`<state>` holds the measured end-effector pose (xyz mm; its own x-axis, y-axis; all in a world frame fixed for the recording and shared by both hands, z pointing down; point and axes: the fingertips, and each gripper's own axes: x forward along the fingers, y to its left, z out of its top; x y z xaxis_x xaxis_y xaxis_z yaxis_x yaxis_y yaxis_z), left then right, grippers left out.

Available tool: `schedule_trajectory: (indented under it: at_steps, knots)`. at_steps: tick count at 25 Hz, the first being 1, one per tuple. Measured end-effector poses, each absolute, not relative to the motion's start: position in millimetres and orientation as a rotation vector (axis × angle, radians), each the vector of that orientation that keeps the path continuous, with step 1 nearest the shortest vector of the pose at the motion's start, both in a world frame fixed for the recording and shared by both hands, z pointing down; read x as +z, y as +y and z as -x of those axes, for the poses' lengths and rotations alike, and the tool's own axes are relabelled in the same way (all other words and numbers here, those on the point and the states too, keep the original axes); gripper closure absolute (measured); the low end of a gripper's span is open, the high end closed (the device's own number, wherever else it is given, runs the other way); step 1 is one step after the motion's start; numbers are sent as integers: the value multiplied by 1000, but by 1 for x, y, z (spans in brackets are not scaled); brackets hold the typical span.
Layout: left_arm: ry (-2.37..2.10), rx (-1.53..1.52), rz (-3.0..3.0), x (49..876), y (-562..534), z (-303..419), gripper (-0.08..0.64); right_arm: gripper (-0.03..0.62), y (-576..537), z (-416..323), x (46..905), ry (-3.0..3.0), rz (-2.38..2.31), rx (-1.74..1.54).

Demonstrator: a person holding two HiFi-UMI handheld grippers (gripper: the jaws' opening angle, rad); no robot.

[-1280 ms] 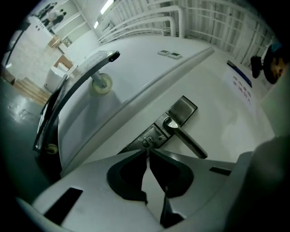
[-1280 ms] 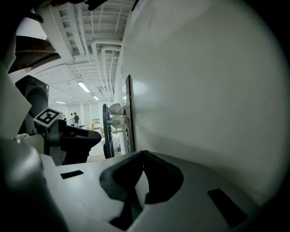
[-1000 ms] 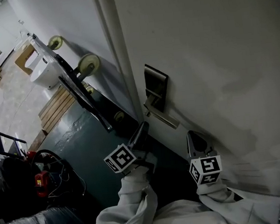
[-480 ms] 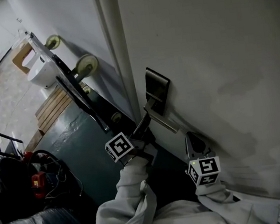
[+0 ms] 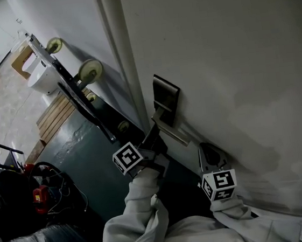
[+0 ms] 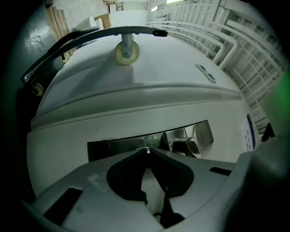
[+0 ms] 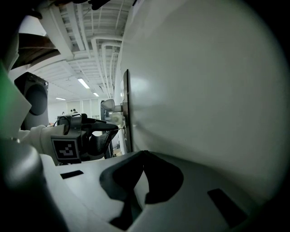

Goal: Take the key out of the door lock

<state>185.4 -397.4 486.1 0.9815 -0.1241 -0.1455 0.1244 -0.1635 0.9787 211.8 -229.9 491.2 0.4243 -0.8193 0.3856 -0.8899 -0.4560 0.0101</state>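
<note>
The key shows as a thin sliver of metal pinched right at the tips of my left gripper, whose jaws are closed down on it. In the right gripper view the key sticks out from the left gripper toward the lock plate and meets it. I cannot tell how far it sits in the keyhole. In the head view the left gripper points up at the lower part of the lock plate, just beside the door handle, which slants down and to the right from the plate. The plate is dark polished metal, and the handle gleams just to the right of the jaw tips.

My right gripper hangs lower on the white door, below the handle and apart from it, close to the door's surface. Its jaws are pressed together with nothing between them.

White sleeves cover both forearms behind the marker cubes. To the left of the door a cart with pale wheels stands on its side against the wall, above a dark green floor.
</note>
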Motion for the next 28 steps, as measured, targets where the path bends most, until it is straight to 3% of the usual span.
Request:
schedule_trajectory:
  at_steps: [28]
  knots:
    - [-68, -183, -1626, 495, -398, -181, 534, 540, -230, -199, 488, -1529, -2447, 472]
